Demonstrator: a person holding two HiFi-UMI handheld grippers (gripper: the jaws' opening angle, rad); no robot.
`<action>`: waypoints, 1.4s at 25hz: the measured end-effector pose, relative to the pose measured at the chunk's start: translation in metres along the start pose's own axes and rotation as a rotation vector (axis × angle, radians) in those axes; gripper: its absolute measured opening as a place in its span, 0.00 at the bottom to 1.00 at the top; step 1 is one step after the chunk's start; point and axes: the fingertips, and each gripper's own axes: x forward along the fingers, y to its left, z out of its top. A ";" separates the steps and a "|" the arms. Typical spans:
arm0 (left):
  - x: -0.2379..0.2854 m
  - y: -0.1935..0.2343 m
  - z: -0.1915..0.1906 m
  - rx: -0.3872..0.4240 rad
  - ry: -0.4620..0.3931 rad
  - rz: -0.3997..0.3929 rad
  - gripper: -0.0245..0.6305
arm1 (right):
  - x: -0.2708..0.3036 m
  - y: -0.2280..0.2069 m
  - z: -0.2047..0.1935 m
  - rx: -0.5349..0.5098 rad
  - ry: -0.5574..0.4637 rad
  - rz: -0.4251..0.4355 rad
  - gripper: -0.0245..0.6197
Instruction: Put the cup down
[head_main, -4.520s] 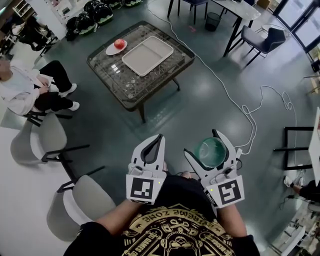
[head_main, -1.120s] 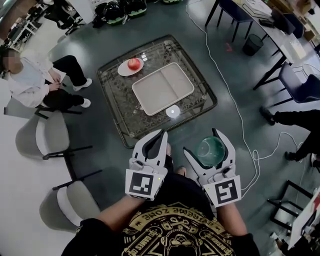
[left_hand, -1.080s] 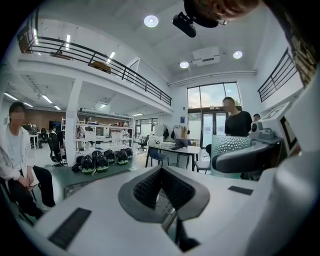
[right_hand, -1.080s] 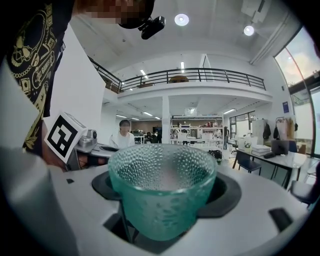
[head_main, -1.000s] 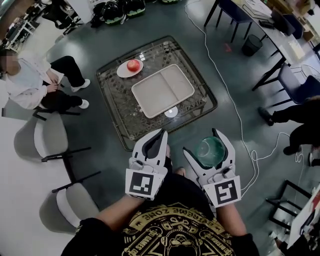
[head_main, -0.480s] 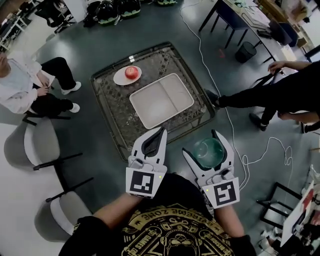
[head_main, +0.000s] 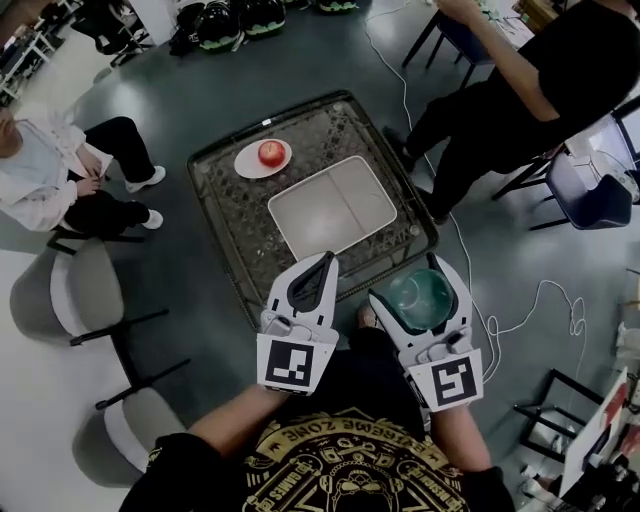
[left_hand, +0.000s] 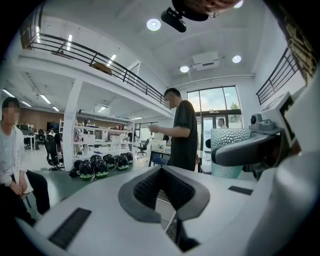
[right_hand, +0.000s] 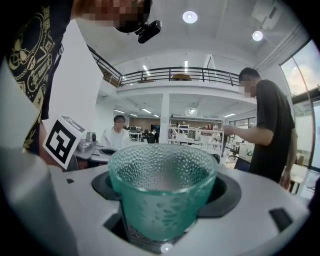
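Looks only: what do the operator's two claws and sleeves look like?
Left claw and right claw: light grey plastic shells, dark ribbed pads. Each carries a white cube with a black square marker. Wearer: black short-sleeved T-shirt, gold print.

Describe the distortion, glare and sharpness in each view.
Head view: even light, sharp, the table slightly bowed by the wide lens. Left gripper view: strong fisheye, black corners, ceiling lights blown out. Right gripper view: same fisheye; the cup is sharp, the window washed out.
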 end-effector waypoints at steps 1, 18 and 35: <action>0.000 0.002 -0.002 -0.004 0.010 0.007 0.04 | 0.002 -0.001 -0.001 -0.004 0.006 0.002 0.65; 0.024 0.041 -0.024 -0.037 0.082 0.241 0.04 | 0.075 -0.017 -0.013 0.006 -0.015 0.245 0.65; 0.049 0.069 -0.054 -0.060 0.128 0.398 0.04 | 0.134 -0.008 -0.052 0.037 0.013 0.445 0.65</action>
